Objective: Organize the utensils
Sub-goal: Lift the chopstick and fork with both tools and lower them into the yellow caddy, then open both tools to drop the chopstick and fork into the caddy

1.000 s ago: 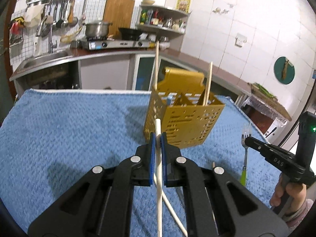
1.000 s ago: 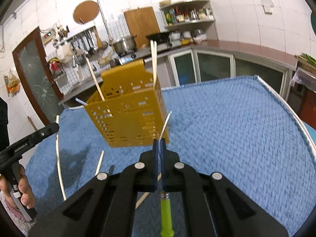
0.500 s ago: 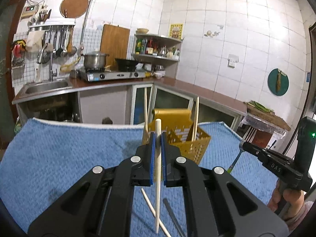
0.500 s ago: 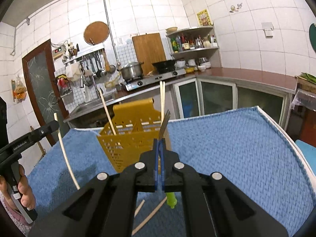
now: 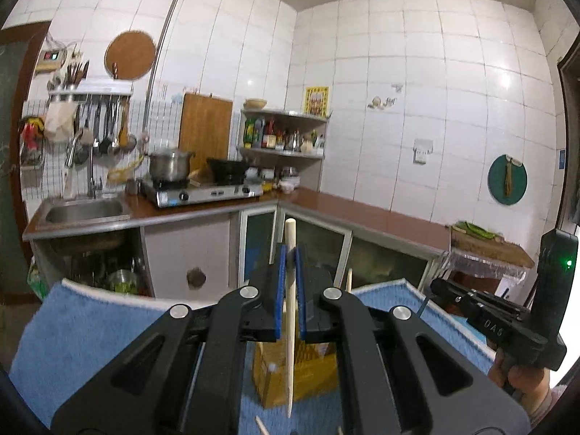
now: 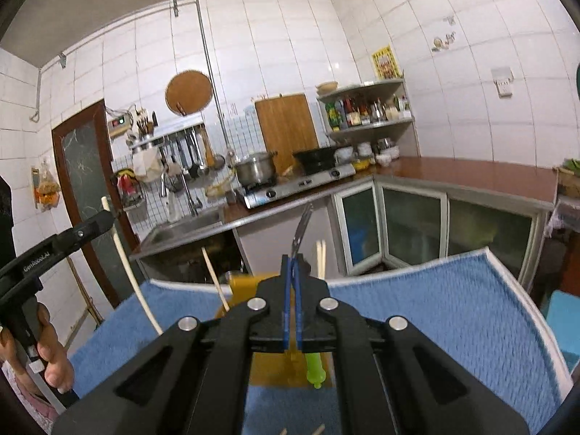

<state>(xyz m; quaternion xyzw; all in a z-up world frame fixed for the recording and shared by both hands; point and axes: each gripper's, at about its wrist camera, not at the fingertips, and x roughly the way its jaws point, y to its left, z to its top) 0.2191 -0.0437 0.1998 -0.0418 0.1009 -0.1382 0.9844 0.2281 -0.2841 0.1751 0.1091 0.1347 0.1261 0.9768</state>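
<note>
Height is what changed: a second ago I looked down on the blue towel [image 5: 83,340] and the yellow basket [image 5: 297,373] filled the middle of both views, and since then both my tools have tipped up, so the tiled kitchen wall fills the frames and the basket sits low, mostly hidden behind my own black arms

My left gripper [image 5: 289,293] has its blue pads pinched on a pale wooden chopstick [image 5: 290,326], a smooth round stick held near upright, its blunt end poking above the pads and its tapered tip hanging just over the basket

My right gripper [image 6: 292,301] is pressed shut on a fork [image 6: 302,228], thin curved metal rising past the pads, with its glossy lime-green plastic handle dropping below them in front of the basket

The basket is perforated plastic with square walls, and more chopsticks [image 6: 320,257] stand in it, one leaning left

The towel has a nubby woven texture with a white edge, and loose stick ends lie on it near the bottom of both views
</note>
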